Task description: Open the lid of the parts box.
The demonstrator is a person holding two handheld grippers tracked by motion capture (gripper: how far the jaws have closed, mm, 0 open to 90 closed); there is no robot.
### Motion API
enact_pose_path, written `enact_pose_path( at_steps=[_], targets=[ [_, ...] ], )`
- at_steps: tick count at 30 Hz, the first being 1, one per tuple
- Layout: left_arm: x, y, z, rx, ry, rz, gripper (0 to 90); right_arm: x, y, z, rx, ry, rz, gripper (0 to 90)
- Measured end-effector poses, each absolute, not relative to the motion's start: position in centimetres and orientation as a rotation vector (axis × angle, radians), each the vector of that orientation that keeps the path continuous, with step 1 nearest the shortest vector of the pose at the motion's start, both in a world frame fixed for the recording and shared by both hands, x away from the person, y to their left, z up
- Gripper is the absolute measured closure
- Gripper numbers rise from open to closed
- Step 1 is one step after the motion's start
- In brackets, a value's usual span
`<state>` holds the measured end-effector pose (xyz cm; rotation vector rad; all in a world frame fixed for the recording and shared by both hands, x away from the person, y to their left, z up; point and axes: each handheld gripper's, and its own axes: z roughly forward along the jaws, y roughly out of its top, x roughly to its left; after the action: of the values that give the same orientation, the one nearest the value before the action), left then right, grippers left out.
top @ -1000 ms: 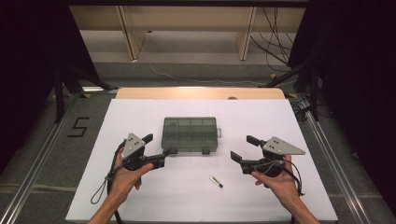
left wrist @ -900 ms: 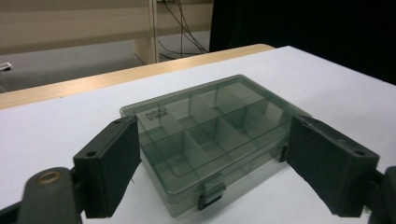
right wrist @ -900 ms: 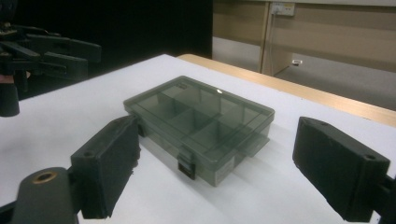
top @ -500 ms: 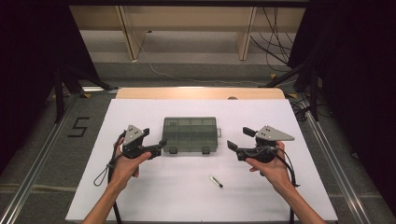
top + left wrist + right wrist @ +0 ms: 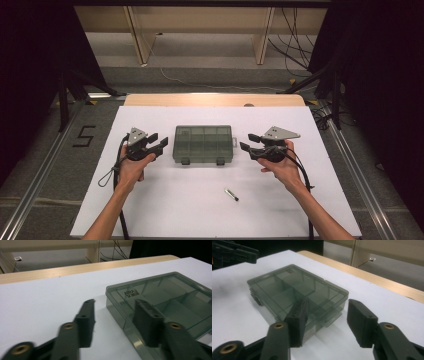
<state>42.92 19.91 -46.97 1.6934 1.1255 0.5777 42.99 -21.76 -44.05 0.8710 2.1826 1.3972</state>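
Note:
A closed, smoky-green clear compartment box (image 5: 203,144) lies flat in the middle of the white table (image 5: 300,120). My left gripper (image 5: 159,141) is open just left of the box, its jaws pointing at the box's left edge (image 5: 117,307). Just right of the box my right gripper (image 5: 248,142) is open too, aimed at the right end, where a small clasp (image 5: 331,317) sticks out. Neither gripper (image 5: 325,315) touches the box (image 5: 297,291), and nothing sits between the jaws of either. A small pen-like stick (image 5: 231,194) lies on the table nearer the person, below the box.
A wooden strip (image 5: 215,99) runs along the table's far edge. Cables trail from both grippers off the near side. Metal rails flank the table, with a floor mark "5" (image 5: 84,135) to the left. Bare white surface lies around the box.
Both grippers have moved forward and inward, from the near sides of the table to either end of the box. Both stayed open. The box and the small stick have not moved.

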Motion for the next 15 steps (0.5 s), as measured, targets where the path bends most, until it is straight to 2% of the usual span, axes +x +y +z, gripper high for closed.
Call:
enact_pose_path(
  at_steps=[2, 3, 5, 7, 9, 12, 15],
  targets=[
    [43.3, 19.9, -47.2, 1.744, 1.102, 0.582, 66.0, 43.5, -21.5, -44.4, 0.86, 2.206, 1.385, 59.7],
    [43.5, 19.8, -47.5, 1.765, 1.092, 0.57, 72.4, 43.9, -21.4, -44.6, 0.835, 2.243, 1.346, 66.5],
    [43.7, 19.6, -47.6, 1.789, 1.083, 0.57, 74.7, 44.0, -21.3, -44.7, 0.835, 2.252, 1.343, 68.9],
    [44.0, 19.3, -48.1, 1.852, 1.068, 0.564, 81.2, 44.4, -21.0, -45.1, 0.813, 2.287, 1.305, 77.3],
    [44.1, 19.3, -48.3, 1.869, 1.073, 0.56, 82.3, 44.5, -20.9, -45.2, 0.808, 2.307, 1.293, 79.4],
    [44.4, 19.4, -48.6, 1.901, 1.064, 0.537, 88.7, 44.8, -20.8, -45.6, 0.795, 2.341, 1.269, 85.9],
    [44.4, 19.3, -48.9, 1.946, 1.041, 0.529, 89.4, 44.9, -20.7, -46.0, 0.78, 2.373, 1.258, 89.7]
  ],
)
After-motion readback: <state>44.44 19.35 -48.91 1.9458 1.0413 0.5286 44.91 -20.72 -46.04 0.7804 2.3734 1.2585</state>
